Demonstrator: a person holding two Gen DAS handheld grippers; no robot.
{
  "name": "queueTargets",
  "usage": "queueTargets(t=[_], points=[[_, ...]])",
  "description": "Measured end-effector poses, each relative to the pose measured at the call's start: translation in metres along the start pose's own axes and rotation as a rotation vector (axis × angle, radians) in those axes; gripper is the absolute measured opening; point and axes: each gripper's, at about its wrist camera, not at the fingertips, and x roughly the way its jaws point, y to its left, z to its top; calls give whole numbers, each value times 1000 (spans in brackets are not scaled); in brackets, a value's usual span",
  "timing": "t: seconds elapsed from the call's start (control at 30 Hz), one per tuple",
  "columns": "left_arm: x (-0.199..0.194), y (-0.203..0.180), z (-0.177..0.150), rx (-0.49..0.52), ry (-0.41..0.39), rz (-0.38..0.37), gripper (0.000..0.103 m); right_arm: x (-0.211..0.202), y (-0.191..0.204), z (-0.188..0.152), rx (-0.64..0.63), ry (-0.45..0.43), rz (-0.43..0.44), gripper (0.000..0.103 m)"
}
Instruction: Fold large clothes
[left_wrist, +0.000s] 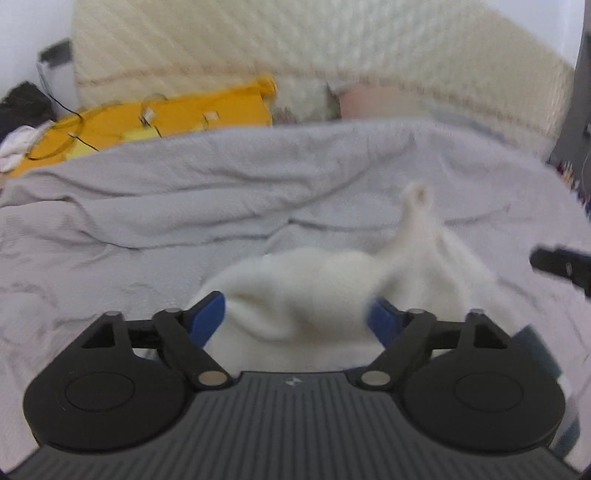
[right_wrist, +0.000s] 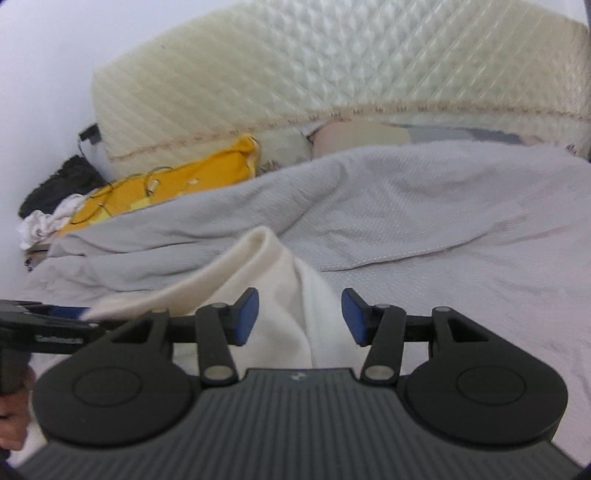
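Your left gripper (left_wrist: 297, 317) stands with its blue pads (left_wrist: 207, 314) spread wide; the cream garment (left_wrist: 317, 291) lies blurred between and beyond them, and no pad visibly presses on it. Your right gripper (right_wrist: 300, 316) holds its jaws partly apart, pads clear of the cloth, with the same garment (right_wrist: 273, 295) lying below and between them. The garment rests crumpled on the grey bedcover (left_wrist: 147, 206), one rolled edge rising towards the far side in the right wrist view. Behind the bedcover, a quilted cream mattress (right_wrist: 332, 66) leans against the wall. A yellow cloth (left_wrist: 166, 118) with thin dark cables lies at the far left, beside a black object (right_wrist: 59, 184).
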Motion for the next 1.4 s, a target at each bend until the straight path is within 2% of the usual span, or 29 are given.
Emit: queueTargets(t=[0.17,0.3,0.47,0.6,0.77,0.9,1.0,1.1,1.27,1.3,1.37,1.4], points=[[-54,6,-25,-101,-69,-61,91,-56,9,-24,-29,-55,32,52],[-92,-4,-47,-88,-99,-52,91,-86,6,-44,17,-60,64,52],[-141,-22,-76,-68,-140,-64,91,-119,4,-68,4,-63,72,52],[-177,-41,-112,-45,-153,-83,91,-150,-8,-93,32,-59,37,52],[-213,-62,-171,-27,-155,-115,91,-184,-27,-136,109,-9,-12,52],[-233,-72,-219,-39,-162,-131,91,-208,-31,-167,107,16,-44,52],[-236,-72,-241,-51,-153,-118,91,-219,-38,-187,149,13,-51,52],[-236,-73,-254,-56,-137,-97,91,-215,-40,-199,179,53,-52,52],[-234,-74,-258,-40,-139,-89,91,-216,-23,-205,57,42,-74,52],[-233,-73,-260,-45,-140,-95,91,-217,-23,-206,44,37,-87,54],[-231,-73,-262,-47,-140,-99,91,-213,-24,-208,35,45,-122,83],[-229,-73,-265,-47,-138,-98,91,-210,-26,-209,30,55,-139,86]])
